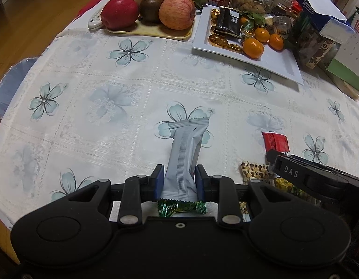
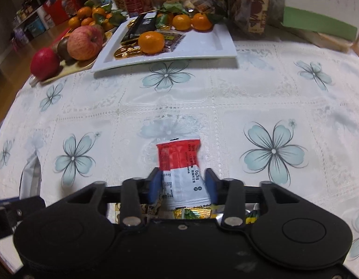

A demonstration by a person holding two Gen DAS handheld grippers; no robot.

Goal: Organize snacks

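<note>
Already the white plate (image 1: 281,62) holds some snacks, yet the left claw (image 1: 179,181) is clenched on a grey packet (image 1: 186,148) and the right claw (image 2: 182,186) on a red-and-white packet (image 2: 179,160), both above the worktop (image 1: 109,116), with loose sweets (image 1: 256,169) left near.

White rectangular plate (image 1: 284,64) right of yellow fruit tray (image 1: 156,33), black chocolate bar (image 1: 228,21) on plate, grey snack packet (image 1: 186,148) in front.

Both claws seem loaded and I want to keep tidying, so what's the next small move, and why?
Probably carry the grey snack packet, clamped in the left claw, forward to the white tray, which already holds sweets and has a bare near corner. The right claw grips the red-and-white packet.
</note>
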